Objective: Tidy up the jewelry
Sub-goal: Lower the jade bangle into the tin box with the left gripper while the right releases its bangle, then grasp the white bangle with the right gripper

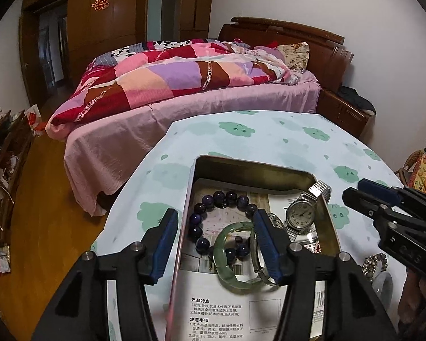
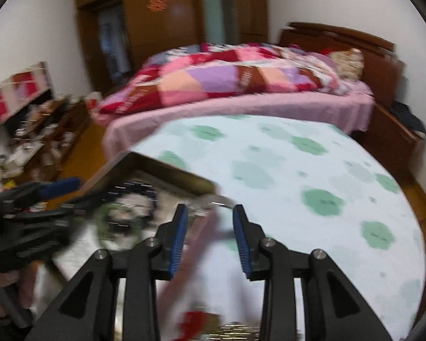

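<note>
An open metal tin [image 1: 252, 165] lies on the cloud-print tablecloth [image 1: 269, 136]. Inside it are a dark purple bead bracelet [image 1: 221, 199], a green jade bangle [image 1: 227, 272] and a silver bangle [image 1: 259, 267]. A silver wristwatch [image 1: 301, 213] leans on the tin's right rim. My left gripper [image 1: 215, 216] stands open, straddling the tin's left wall without pressing on it. Its right finger hangs over the bangles. My right gripper [image 2: 210, 209] is open above the tin's right edge [image 2: 201, 227] and holds nothing. That view is blurred. It also shows beside the tin as my right gripper [image 1: 356, 190].
A beaded bracelet [image 1: 375, 261] and a pale bangle [image 1: 383, 284] lie on the table, right of the tin. A bed [image 1: 184, 99] with a patchwork quilt stands beyond the table. Cluttered shelves [image 1: 2, 156] line the left wall. A printed sheet [image 1: 218, 312] lines the tin.
</note>
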Demonstrator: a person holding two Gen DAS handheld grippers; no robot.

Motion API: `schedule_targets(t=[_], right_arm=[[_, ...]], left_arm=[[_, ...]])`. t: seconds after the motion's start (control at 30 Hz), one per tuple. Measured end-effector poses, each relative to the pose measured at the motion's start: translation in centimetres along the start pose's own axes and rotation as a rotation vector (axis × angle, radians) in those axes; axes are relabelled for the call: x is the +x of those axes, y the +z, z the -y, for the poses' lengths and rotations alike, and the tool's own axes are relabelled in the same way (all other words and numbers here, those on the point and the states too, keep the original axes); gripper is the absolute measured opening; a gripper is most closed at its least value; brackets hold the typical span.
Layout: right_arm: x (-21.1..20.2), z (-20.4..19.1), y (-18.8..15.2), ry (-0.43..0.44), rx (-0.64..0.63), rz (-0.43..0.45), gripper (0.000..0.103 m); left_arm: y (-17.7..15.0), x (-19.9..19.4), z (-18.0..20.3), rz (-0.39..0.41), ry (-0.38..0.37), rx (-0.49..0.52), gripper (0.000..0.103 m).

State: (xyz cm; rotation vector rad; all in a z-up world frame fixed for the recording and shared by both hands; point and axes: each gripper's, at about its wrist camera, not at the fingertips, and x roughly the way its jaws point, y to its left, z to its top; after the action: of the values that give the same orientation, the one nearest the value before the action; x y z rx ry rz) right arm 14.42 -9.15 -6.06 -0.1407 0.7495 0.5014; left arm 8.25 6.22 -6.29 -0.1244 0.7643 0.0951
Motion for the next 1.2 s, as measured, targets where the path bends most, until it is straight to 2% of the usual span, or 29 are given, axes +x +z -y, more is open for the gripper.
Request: schedule_targets(t=[0.03,0.07,0.27,0.5,0.57,0.63,0.73,0.8,0.93,1.0,1.1,1.2], right_arm=[[0.4,0.3,-0.1,-0.023,-0.002,-0.019,0.052],[1.0,0.5,-0.2,-0.047,-0.007,-0.046,0.056],[4.0,0.4,-0.6,-0.120,-0.058,-0.156,0.060],[5.4,1.7,0.6,-0.149,-0.023,-0.143,0.061],[5.5,2.0,0.6,-0.147,-0.007,-0.148,0.058],[5.0,2.4,0.6,-0.151,0.026,-0.116,0.051],[3.1,2.7,0.7,-0.151,0.082,0.000,0.050],[1.9,2.2,0.9,-0.142,0.068,0.066,0.050],[0.3,0.2,1.4,-0.050,0.013,0.151,0.050],[-0.3,-0.9,1.4,-0.013,-0.022,0.169,0.050],[-0.9,-1.5,1.0,-0.031,-0.042,0.160,0.052],[-1.7,-0.2,0.3,-0.046,-0.019,0.122,0.052]], left_arm=[[0.0,0.1,0.0,-0.003,-0.001,-0.001,0.056],[0.0,0.1,0.1,-0.004,-0.002,-0.002,0.056],[-0.1,0.0,0.5,-0.004,0.000,0.010,0.059],[-0.2,-0.1,0.7,0.001,-0.001,0.024,0.063],[-0.2,0.0,0.7,-0.003,0.000,0.023,0.064],[-0.1,0.1,0.7,-0.009,0.002,0.018,0.064],[0.1,0.1,0.3,-0.006,0.001,-0.001,0.064],[0.2,0.2,0.1,-0.006,0.005,-0.006,0.064],[0.1,0.3,-0.2,-0.008,0.010,-0.020,0.064],[0.2,0.2,-0.3,-0.007,0.011,-0.026,0.064],[0.3,-0.5,-0.3,0.008,0.005,-0.024,0.064],[0.2,-1.4,0.1,0.023,-0.011,-0.010,0.064]])
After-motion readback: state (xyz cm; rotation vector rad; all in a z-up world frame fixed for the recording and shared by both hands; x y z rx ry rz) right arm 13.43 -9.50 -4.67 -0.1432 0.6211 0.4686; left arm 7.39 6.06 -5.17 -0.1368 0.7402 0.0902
